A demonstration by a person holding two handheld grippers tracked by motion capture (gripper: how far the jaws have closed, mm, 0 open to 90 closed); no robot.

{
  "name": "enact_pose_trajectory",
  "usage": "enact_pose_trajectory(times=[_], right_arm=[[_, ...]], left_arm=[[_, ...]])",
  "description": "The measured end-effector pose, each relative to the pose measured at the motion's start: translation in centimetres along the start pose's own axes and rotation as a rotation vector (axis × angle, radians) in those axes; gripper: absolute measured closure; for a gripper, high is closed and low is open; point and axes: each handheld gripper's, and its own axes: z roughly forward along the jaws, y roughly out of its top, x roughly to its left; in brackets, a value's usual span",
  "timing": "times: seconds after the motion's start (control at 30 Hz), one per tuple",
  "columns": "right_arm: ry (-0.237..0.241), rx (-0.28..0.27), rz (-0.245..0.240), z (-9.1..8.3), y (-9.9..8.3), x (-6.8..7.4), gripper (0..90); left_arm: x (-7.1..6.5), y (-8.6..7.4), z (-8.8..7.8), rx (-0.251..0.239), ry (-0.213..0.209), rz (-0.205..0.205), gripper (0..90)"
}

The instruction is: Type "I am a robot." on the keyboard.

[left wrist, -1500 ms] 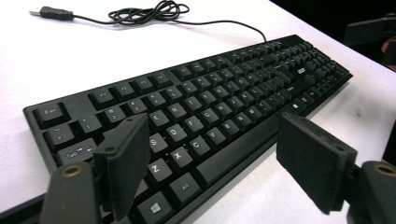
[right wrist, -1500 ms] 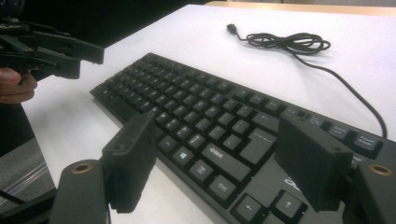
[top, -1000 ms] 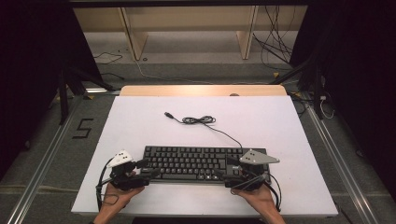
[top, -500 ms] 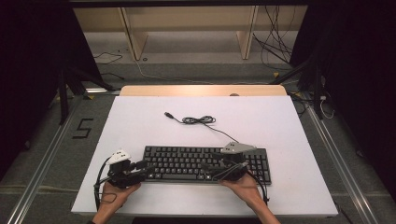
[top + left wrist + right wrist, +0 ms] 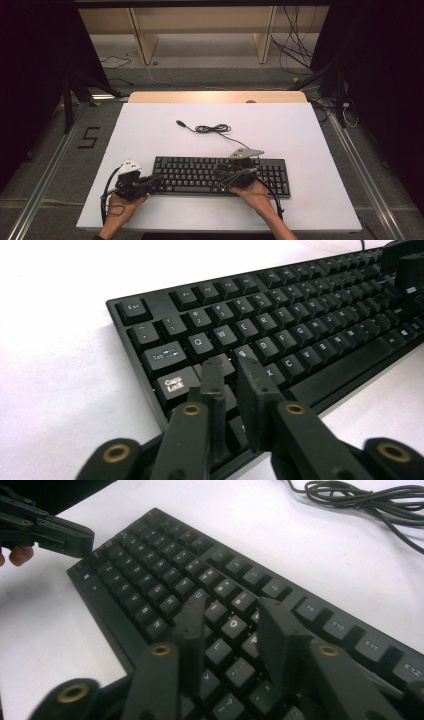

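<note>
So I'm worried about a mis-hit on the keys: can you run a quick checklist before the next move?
1. Keyboard flat on the white table: ok.
2. Left tongs nearly shut, having just been closing, nothing between them, tips over the A and S keys: ok.
3. Right tongs part open, having just been closing, over the O key: ok.
4. Tips touching keys: cannot tell.
5. Cable clear of both hands: ok.

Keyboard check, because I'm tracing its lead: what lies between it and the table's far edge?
In the high view, only the coiled cable on bare white table.
</note>
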Motion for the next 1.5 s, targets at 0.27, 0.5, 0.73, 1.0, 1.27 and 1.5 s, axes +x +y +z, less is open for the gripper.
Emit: enact_pose_trajectory(times=[0.27,0.5,0.73,1.0,1.27,1.5], right_arm=[[-0.014,0.032,0.002,1.3,0.3,0.3,83.1],[-0.022,0.047,0.002,2.4,0.5,0.5,90.0],[-0.023,0.057,0.002,3.3,0.9,0.9,90.0],[-0.027,0.072,0.0,4.2,1.1,1.1,90.0],[-0.032,0.08,0.002,4.6,1.1,1.1,90.0],[-0.035,0.089,0.003,4.8,1.0,1.1,90.0]], left_arm=[[0.2,0.0,0.2,0.015,0.01,0.005,88.7],[0.3,0.0,0.4,0.03,0.014,0.01,88.8],[0.4,0.0,0.5,0.038,0.016,0.011,88.9],[0.4,-0.1,0.6,0.05,0.019,0.012,88.8],[0.5,-0.1,0.7,0.053,0.017,0.009,88.8],[0.5,-0.1,0.7,0.059,0.015,0.009,88.9]])
